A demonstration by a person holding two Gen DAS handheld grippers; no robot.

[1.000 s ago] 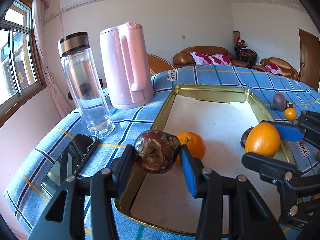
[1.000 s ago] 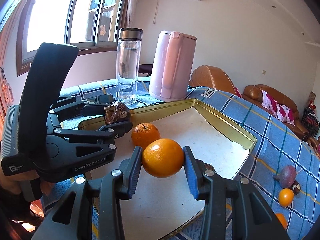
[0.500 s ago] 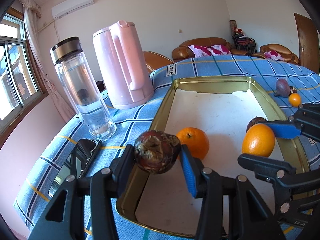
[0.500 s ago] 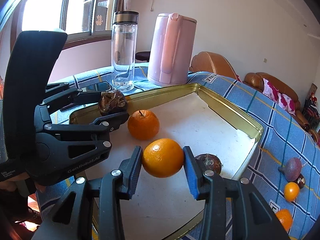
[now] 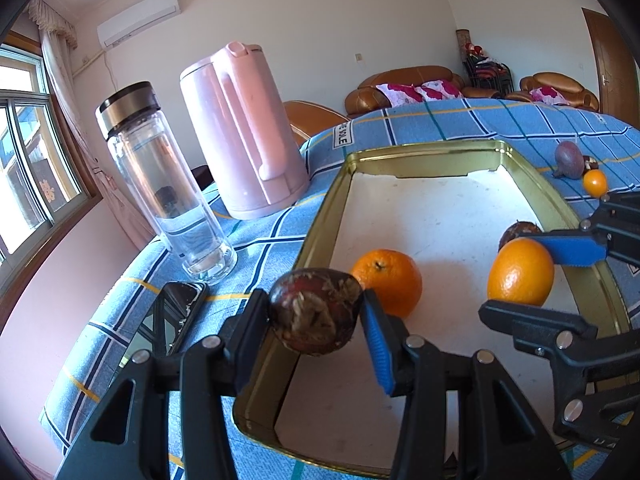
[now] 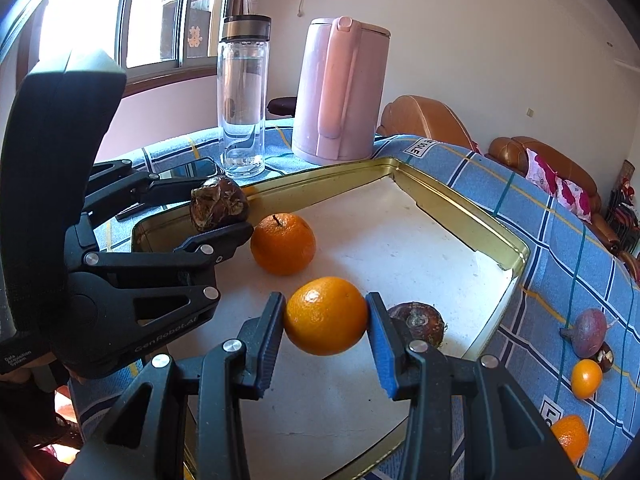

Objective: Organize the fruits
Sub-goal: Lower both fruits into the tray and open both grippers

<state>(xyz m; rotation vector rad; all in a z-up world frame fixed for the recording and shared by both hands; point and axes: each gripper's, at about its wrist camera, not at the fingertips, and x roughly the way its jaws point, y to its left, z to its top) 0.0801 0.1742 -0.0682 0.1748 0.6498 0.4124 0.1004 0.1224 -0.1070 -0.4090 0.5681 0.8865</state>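
My left gripper [image 5: 316, 312] is shut on a dark brown wrinkled fruit [image 5: 315, 312], held over the near-left rim of the gold tray [image 5: 320, 216]. In the right wrist view the same fruit [image 6: 218, 204] shows in the left gripper [image 6: 219, 210]. My right gripper [image 6: 326, 316] is shut on an orange [image 6: 326, 315], held above the tray's [image 6: 460, 212] white floor; the left wrist view shows that orange [image 5: 520, 271] too. A second orange [image 6: 282, 243] and another dark brown fruit [image 6: 418, 322] lie inside the tray.
A pink kettle [image 6: 340, 92], a glass bottle [image 6: 243, 100] and a black phone [image 5: 172, 320] stand left of the tray on the blue checked cloth. On the cloth to the tray's right lie a purple fruit [image 6: 590, 332], a small orange fruit [image 6: 586, 378] and another orange [image 6: 570, 438].
Both grippers keep their fruit and hardly shift. The left wrist view has rolled a little, so the kettle and bottle lean more to the left.
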